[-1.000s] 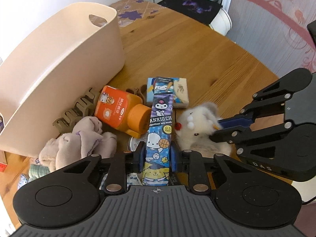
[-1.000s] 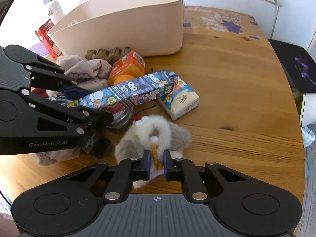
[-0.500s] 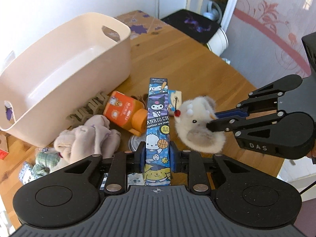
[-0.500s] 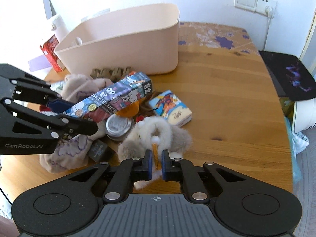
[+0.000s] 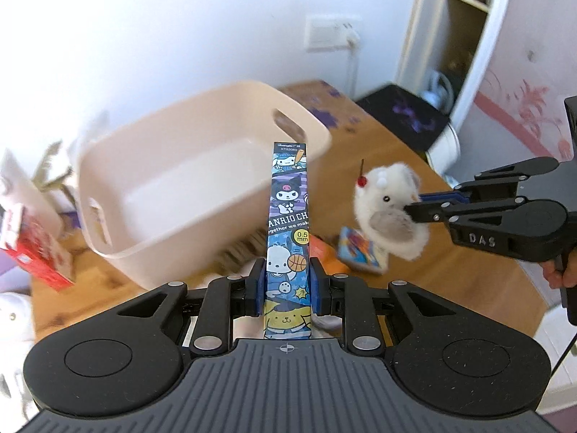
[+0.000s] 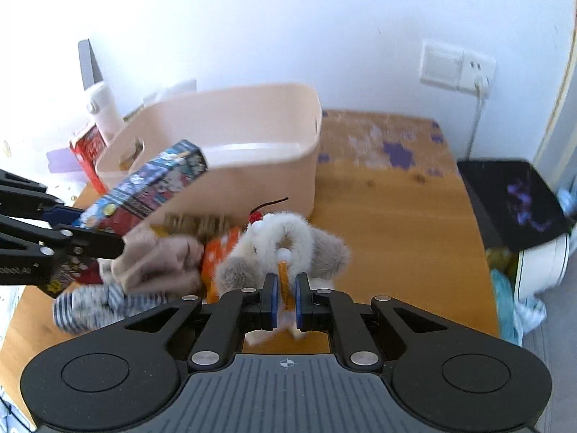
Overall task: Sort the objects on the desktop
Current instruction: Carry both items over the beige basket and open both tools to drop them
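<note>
Left tool [image 5: 287, 290] clamps cartoon box [image 5: 288, 223]; right tool [image 5: 414, 211] grips plush toy [image 5: 391, 205].

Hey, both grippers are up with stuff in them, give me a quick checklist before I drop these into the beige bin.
1. Left gripper shut on the cartoon pen box: ok, pads press both sides near its lower end.
2. Right gripper shut on the fluffy toy: ok, but only by a thin orange piece.
3. Both items lifted off the wooden table: ok.
4. Beige bin open, room inside: ok, the visible floor is bare.
5. Items over the bin opening: not ok, the toy hangs beside the bin.
6. Toy grip secure for travel: cannot tell.
</note>
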Action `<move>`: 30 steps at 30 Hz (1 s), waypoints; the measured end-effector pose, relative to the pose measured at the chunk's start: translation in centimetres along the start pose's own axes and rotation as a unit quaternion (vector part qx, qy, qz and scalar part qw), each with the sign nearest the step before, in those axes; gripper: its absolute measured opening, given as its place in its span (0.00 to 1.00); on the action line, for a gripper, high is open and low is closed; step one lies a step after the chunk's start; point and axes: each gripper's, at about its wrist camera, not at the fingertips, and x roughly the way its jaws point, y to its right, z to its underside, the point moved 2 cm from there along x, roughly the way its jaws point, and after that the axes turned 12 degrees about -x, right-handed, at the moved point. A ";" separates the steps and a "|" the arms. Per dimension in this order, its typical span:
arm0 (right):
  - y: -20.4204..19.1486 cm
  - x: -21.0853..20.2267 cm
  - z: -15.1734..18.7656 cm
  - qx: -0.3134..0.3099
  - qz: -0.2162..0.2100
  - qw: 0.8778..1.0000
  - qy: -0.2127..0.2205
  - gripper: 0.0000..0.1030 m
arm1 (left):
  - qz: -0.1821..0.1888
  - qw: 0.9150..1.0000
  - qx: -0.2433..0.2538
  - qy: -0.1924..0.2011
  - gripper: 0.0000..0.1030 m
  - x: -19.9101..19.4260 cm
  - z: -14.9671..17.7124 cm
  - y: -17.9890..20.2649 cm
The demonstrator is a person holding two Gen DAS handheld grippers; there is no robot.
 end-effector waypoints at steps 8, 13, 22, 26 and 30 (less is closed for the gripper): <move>0.7 0.8 -5.3 -0.030 0.005 0.999 0.044 0.09 | -0.050 0.997 -0.033 0.053 0.23 -1.3 -3.7 -3.6; 0.5 2.1 -8.8 -0.052 0.012 0.997 0.059 0.09 | -0.106 0.989 -0.065 0.077 0.23 -0.5 -5.7 -5.3; -0.4 6.4 -13.0 -0.086 0.004 0.995 0.050 0.09 | -0.160 0.980 -0.099 0.066 0.23 3.5 -8.1 -7.2; -0.6 8.8 -13.2 -0.101 0.003 0.994 0.028 0.09 | -0.176 0.977 -0.114 0.043 0.23 5.2 -8.6 -8.6; -0.7 10.6 -12.6 -0.107 -0.002 0.994 0.005 0.09 | -0.194 0.975 -0.112 0.011 0.23 7.4 -8.9 -9.3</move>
